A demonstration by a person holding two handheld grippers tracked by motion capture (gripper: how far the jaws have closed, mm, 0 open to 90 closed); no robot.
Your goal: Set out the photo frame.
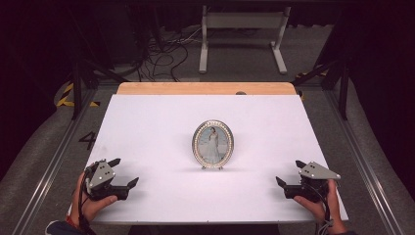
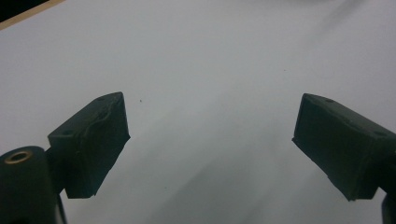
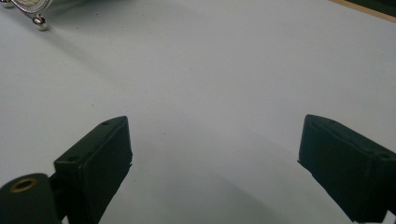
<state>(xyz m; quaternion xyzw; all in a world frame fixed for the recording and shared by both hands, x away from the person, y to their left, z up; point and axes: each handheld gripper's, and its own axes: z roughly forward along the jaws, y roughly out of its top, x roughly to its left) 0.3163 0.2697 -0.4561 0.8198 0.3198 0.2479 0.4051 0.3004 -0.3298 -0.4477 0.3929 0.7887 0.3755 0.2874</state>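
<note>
An oval silver picture frame (image 1: 213,144) with a portrait stands upright on small ball feet at the middle of the white table (image 1: 147,127). Its foot and lower rim (image 3: 32,11) peek into the top left of the right gripper view. My left gripper (image 1: 124,172) rests near the front left corner, open, nothing between its jaws (image 2: 210,135). Held over the front right corner, my right gripper (image 1: 289,173) is open as well, its jaws wide apart over bare table (image 3: 212,149). Both grippers sit well apart from the frame.
A wooden strip (image 1: 205,88) runs along the table's far edge. Beyond it, a white metal stand (image 1: 242,34) and loose cables (image 1: 161,56) lie on the floor. Metal rails (image 1: 364,161) flank the table.
</note>
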